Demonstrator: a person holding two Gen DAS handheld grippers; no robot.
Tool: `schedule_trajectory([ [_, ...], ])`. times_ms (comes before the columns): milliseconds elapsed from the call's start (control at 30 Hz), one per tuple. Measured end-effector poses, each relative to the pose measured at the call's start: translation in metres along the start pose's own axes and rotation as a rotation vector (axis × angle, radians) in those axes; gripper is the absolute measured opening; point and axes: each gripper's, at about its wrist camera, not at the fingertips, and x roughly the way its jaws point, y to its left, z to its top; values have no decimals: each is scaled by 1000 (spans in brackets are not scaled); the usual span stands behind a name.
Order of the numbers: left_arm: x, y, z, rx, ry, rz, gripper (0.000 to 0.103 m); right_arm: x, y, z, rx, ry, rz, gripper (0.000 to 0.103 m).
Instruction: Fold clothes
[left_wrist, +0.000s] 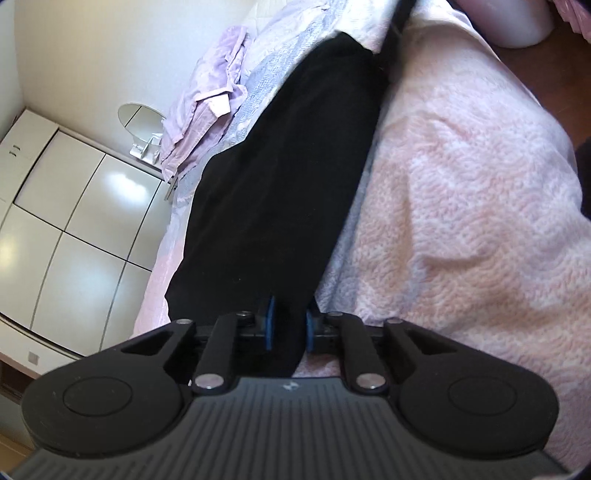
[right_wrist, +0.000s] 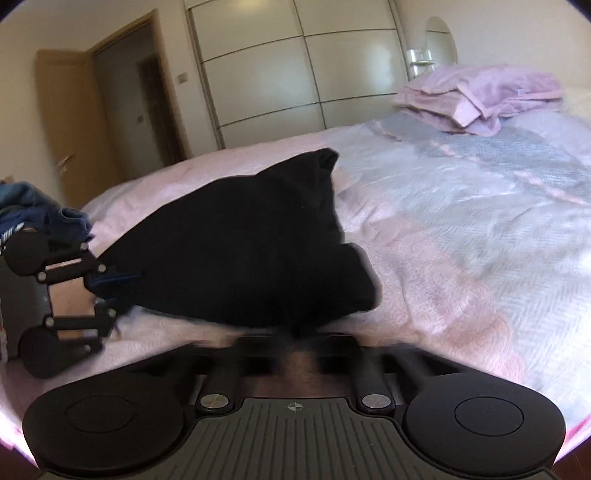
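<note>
Left gripper (left_wrist: 290, 328): blue-padded fingers clamped on one end of the black soft fabric garment (left_wrist: 291, 177), which stretches ahead of it across the pink textured quilted bedspread (left_wrist: 461, 206).

Right gripper (right_wrist: 295, 332): fingertips hidden under a bunched edge of the same garment (right_wrist: 243, 251), view blurred; grip cannot be told. The left gripper (right_wrist: 110, 291) shows at its left, pinching the cloth's far edge.

Lilac crumpled folded cloth pile (right_wrist: 480, 96): ahead and right of the right gripper, on the bed.

White panelled wardrobe (right_wrist: 280, 66): beyond the bed.

Blue clothing heap (right_wrist: 33, 210): far left.
</note>
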Motion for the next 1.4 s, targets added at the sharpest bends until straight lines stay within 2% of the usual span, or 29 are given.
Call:
schedule_trajectory([
  [67, 1, -1, -1, -4, 1, 2, 12, -16, -33, 10, 68, -44, -124, 0],
  [100, 0, -1, -1, -2, 1, 6, 12, -24, -46, 13, 92, -61, -159, 0],
  [167, -3, -3, -1, 14, -2, 20, 13, -40, -50, 15, 52, -79, -190, 0],
  [267, -8, -6, -1, 38, -6, 41, 19, -52, -23, 5, -110, -78, -147, 1],
  [367, -6, -12, 0, 120, -4, 51, 22, -49, 15, -14, -313, -64, -126, 2],
  [467, 2, -10, 3, 137, 22, 31, 11, -36, 51, -31, -532, -46, -120, 5],
  [533, 0, 1, 5, 78, 17, 17, 7, -30, 69, -38, -678, -52, -129, 18],
  [600, -6, 16, 5, -18, 2, 11, 7, -28, 80, -43, -803, -86, -134, 67],
  [633, -9, 22, 4, -53, -4, 8, 7, -28, 84, -47, -864, -109, -134, 69],
  [767, -14, 34, 3, -98, -16, 2, 7, -15, 98, -51, -1052, -109, -119, 69],
  [833, -16, 36, 2, -104, -17, 2, 7, -2, 105, -48, -1114, -107, -123, 61],
  [900, -18, 37, 0, -106, -17, -1, 7, 15, 108, -45, -1177, -66, -131, 21],
  [933, -18, 36, -2, -102, -23, -8, 8, 20, 106, -45, -1215, -40, -116, 14],
  [1000, -20, 30, 1, -68, -45, -18, 8, 19, 87, -42, -1224, -40, -124, 11],
  [1133, -17, 19, 1, -67, -35, -19, 7, 6, 65, -51, -1249, -21, -173, 15],
  [1167, -16, 18, -1, -71, -31, -19, 7, 4, 65, -56, -1262, -14, -181, 20],
  [1200, -17, 16, -4, -65, -27, -15, 7, 2, 64, -59, -1259, -3, -195, 30],
  [1300, -20, 14, -7, -51, -25, -12, 7, -1, 52, -49, -1069, 55, -229, 33],
  [1400, -21, 12, -8, -45, -23, -12, 7, -15, 29, -27, -741, 55, -180, 33],
])
